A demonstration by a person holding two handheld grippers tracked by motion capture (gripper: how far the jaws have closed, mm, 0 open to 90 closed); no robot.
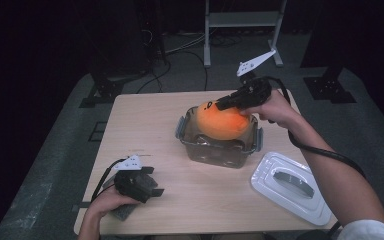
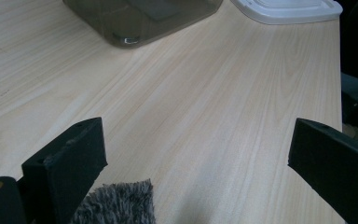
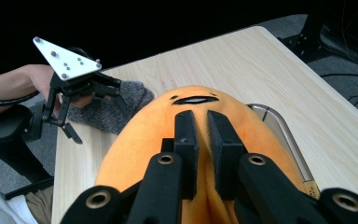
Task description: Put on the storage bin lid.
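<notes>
**Orange plush pinched over the clear tub**

At the near left corner of the worktop [image 1: 190, 200], well short of the clear tub [image 1: 220, 150], the left tongs [image 1: 152, 185] sit in the person's left hand [image 1: 111, 200] with their black jaws spread wide and nothing between them. In the left gripper view a tuft of grey fuzzy cloth [image 2: 116, 205] lies just under the nearer jaw, and bare wood runs from there up to the tub's lower corner.

To the right of the tub, on the near right part of the worktop, lies a white lid [image 1: 290, 187] with a grey handle, flat and apart from the tub's wall.

The tub itself stands about mid-worktop, its grey latches folded out at the sides. An orange plush toy [image 1: 222, 122] with a small stitched face bulges out of the tub's open top, its lower part inside the walls.

Just beyond the tub, coming in from its far right side, the right tongs [image 1: 225, 105] are nearly closed on the top of the plush: the right gripper view shows the two jaws close together with a fold of orange fabric [image 3: 200, 140] squeezed between them. The right hand [image 1: 275, 110] holds the tool behind the tub's far rim.
</notes>
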